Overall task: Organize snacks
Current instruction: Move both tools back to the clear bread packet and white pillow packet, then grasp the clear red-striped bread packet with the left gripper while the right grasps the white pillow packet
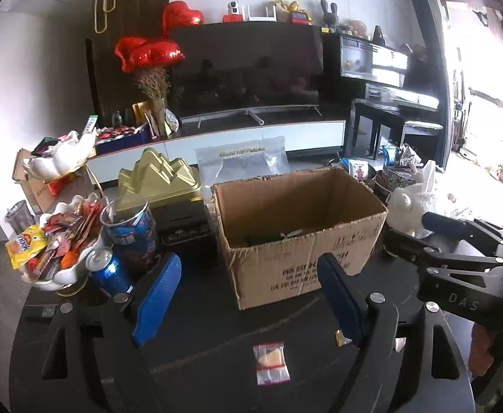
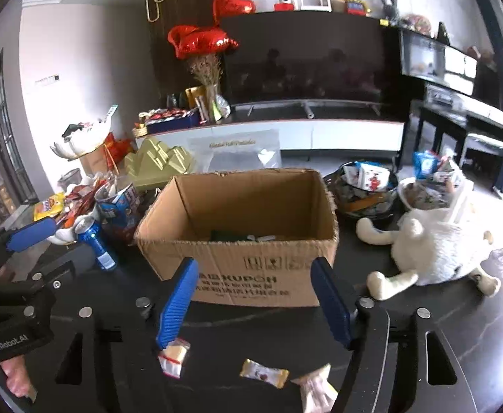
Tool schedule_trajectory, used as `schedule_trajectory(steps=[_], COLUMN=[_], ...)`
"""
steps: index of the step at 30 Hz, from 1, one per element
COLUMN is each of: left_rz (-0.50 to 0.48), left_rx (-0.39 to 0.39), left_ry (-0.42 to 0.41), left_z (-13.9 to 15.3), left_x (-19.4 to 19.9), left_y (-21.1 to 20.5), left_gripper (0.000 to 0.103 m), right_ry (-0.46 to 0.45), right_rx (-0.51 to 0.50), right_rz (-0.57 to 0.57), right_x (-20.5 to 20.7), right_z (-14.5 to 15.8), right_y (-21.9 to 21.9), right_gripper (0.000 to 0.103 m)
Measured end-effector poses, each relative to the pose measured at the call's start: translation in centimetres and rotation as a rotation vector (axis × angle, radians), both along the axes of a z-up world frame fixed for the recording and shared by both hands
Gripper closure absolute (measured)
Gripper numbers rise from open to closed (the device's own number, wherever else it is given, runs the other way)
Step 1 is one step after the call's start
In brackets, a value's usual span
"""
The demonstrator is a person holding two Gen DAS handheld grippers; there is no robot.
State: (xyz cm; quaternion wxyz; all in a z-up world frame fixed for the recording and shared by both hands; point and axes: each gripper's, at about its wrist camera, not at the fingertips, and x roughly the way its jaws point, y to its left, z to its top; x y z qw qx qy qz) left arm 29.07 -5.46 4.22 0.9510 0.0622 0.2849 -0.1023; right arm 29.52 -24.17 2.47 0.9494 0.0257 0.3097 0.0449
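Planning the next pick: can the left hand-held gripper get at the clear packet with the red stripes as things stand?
Probably yes. The left hand-held gripper is open, and the clear packet lies flat on the dark table just below its fingers, with nothing over it. The cardboard box stands farther back.

Open corrugated cardboard box [image 2: 251, 268]: plain brown, dark printed lettering on its front.
Round glossy bench [image 2: 406, 313]: black.
Left gripper [image 1: 248, 296]: blue ribbed pads on black arms.
Right gripper [image 2: 254, 301]: the same blue on black.
Small clear plastic packet [image 1: 271, 363]: red seal stripes, pale yellow piece inside.
Foil-wrapped sweet [image 2: 264, 377]: gold and white.
Fluffy plush toy [image 2: 433, 251]: white.
Tipped drinks can [image 2: 96, 246]: blue, silver top.
Heart-shaped foil balloons [image 2: 199, 41]: shiny red.
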Motion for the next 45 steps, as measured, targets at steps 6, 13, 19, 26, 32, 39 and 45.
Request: schedule_trajectory(steps=[6,13,19,26,32,39,45], left_rz=[0.049,0.078,0.093,0.082,0.078,0.074,0.071], left_rx=[-0.001,0.051,0.038,0.06,0.055,0.063,0.056], left_ry=[-0.051,-0.094,-0.003,0.057,0.106,0.189,0.227], left_z=[-0.7,-2.4,-5.2,-8.4,-10.6,-13.5,-15.2], left_x=[-3.0,-5.4,-4.7,-4.6,-4.2,-1.8,-0.2], left_y=[0.3,-0.2,-0.3,-0.9,-1.3,-1.9,-2.1], left_gripper=[0.014,0.004,0.003,0.003,0.003,0.006,0.012], right_ry=[-0.032,-0.067,0.007,0.068,0.113,0.218,0.267], right_rx=[-0.037,-0.052,-0.059,-0.069,-0.054,-0.011,-0.014], right_rz=[-0.038,-0.112,-0.128,-0.167,-0.167,-0.165,-0.169], right_x=[-3.0,-6.1,-6.2,-6.2,-6.4,-4.6,-3.4], right_z=[-0.2,-1.9,-4.5,-7.0,-9.8,-13.3,-15.0], right_y=[-0.4,-1.5,-2.1,-3.1,-3.8,-4.5,-4.7], right_gripper=[0.03,0.022,0.021,0.021,0.021,0.021,0.021])
